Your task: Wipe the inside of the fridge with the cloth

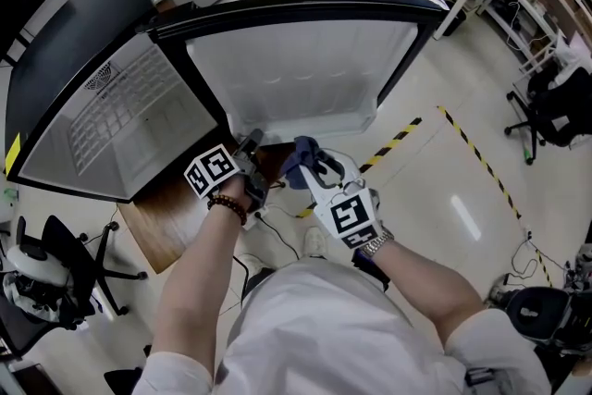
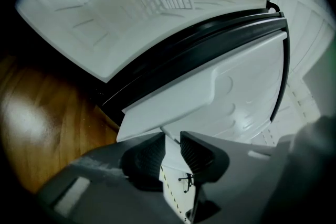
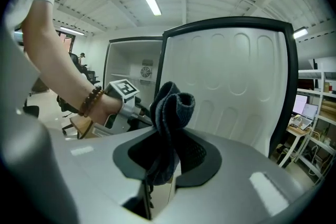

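Observation:
The small fridge stands open, its white inside (image 1: 120, 125) with a wire rack to the left and its door (image 1: 296, 69) swung out toward me. My left gripper (image 1: 250, 143) sits at the door's lower edge. From its own view the jaws (image 2: 170, 152) close on the bottom edge of the white door liner (image 2: 226, 92). My right gripper (image 1: 310, 164) is just right of it, shut on a dark blue cloth (image 1: 301, 153). The bunched cloth (image 3: 170, 113) sticks up from between the jaws in front of the door (image 3: 236, 92); the left gripper (image 3: 142, 113) shows beyond it.
The fridge rests on a brown wooden top (image 1: 171, 208). Yellow-black tape (image 1: 398, 139) runs across the pale floor to the right. Office chairs stand at the far right (image 1: 546, 106) and lower left (image 1: 55, 273). Desks and shelving line the back right.

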A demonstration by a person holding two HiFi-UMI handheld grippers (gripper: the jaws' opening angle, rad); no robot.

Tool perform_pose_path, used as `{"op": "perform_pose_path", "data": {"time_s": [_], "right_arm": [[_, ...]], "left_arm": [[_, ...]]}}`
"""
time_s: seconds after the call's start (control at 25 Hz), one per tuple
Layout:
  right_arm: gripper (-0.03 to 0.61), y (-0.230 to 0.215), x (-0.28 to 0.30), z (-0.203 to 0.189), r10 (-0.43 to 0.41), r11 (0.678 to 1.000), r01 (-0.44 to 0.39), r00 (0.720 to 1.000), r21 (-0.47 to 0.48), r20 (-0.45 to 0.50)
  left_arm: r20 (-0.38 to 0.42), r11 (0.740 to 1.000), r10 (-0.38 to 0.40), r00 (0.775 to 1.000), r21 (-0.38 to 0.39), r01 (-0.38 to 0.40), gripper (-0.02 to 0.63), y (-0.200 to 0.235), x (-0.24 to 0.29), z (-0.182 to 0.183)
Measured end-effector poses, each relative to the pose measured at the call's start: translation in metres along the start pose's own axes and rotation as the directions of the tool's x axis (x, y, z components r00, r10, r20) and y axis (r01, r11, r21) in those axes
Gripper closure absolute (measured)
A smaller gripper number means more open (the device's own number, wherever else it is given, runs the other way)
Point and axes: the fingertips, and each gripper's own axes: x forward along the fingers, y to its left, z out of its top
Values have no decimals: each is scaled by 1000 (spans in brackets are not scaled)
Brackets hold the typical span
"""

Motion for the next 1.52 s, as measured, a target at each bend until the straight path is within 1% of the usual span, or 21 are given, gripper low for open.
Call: {"op": "perform_pose_path", "data": {"time_s": [0.32, 0.68, 0.92, 1.28, 1.4, 1.52], "right_arm": [[494, 26, 16, -16, 61, 998, -61, 997, -4, -37], [494, 48, 40, -36, 96, 995, -98, 993, -13, -71], [494, 51, 67, -42, 79, 997, -81, 993, -14, -86], [494, 39, 116, -26, 23, 1000, -23, 998, 14, -60], [494, 35, 129, -19, 23, 1000, -22, 999, 20, -42], [494, 35, 141, -18, 41, 999, -40, 999, 32, -30]], "left_arm": [[-29, 998, -24, 999, -63, 23, 537, -3, -12, -10], [-94, 994, -94, 991, -63, 88, 552, -22, -34, -18], [-115, 991, -132, 985, -33, 129, 557, -41, -42, -12], [-146, 987, -160, 976, -25, 158, 563, -55, -44, -2], [-150, 986, -166, 975, -22, 165, 563, -58, -44, 0], [-155, 985, -171, 973, -26, 169, 565, -59, -43, 1]]}}
